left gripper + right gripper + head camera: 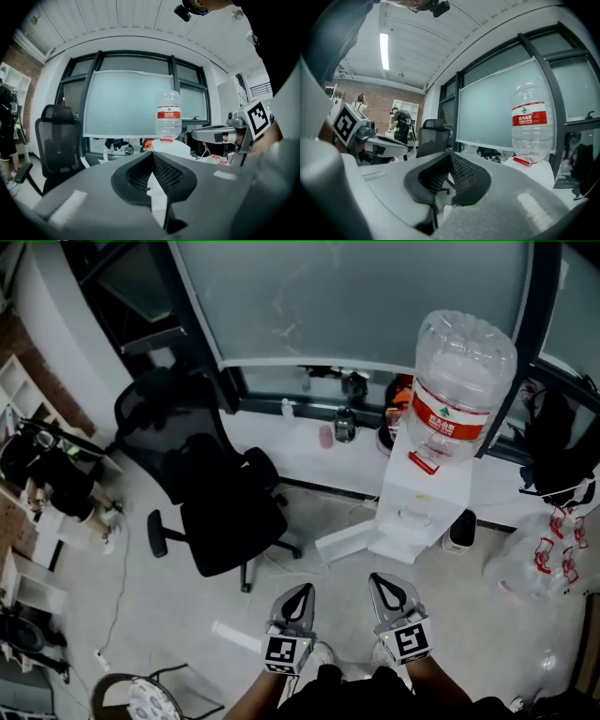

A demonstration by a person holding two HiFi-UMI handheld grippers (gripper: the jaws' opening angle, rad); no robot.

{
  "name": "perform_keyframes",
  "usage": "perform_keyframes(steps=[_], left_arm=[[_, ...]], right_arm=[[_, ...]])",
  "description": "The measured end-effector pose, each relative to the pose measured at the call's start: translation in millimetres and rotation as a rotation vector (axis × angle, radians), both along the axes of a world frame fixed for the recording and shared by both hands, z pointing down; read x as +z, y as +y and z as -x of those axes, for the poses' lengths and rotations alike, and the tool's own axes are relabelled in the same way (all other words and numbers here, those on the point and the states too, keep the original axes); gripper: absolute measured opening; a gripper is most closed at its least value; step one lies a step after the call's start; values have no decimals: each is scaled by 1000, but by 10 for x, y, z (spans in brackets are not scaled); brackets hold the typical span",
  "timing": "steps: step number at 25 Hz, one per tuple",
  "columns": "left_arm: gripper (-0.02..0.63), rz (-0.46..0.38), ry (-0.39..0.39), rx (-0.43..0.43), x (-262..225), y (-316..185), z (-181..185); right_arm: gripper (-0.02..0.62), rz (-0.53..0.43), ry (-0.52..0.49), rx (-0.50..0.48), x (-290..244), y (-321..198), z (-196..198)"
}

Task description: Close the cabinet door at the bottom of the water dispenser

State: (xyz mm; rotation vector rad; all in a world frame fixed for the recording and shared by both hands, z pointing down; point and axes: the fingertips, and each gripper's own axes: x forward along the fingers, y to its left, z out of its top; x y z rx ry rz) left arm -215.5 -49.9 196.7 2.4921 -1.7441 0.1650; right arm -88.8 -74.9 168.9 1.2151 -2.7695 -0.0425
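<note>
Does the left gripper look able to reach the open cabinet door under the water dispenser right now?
Probably yes. The cabinet door stands swung open toward the left gripper, with only floor between them; the office chair sits off to the left.

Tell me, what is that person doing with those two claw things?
A person is holding a gripper in each hand. The left gripper and the right gripper are both shut and empty, and they point toward the white water dispenser with the big bottle on top. The cabinet door at its bottom hangs open, and neither gripper touches it yet. A black office chair stands off to the left.
</note>
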Motion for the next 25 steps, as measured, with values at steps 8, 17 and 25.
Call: perform_keyframes(steps=[8, 17, 25], left_arm=[[18, 53, 16, 92, 340, -227, 28], [19, 91, 31, 76, 1026, -476, -96], [19, 79, 23, 54, 2255, -843, -289]], right_arm=[[3, 16, 35, 91, 217, -33, 22], [3, 51, 85, 94, 950, -323, -241], [3, 44, 59, 135, 2233, -548, -432]])
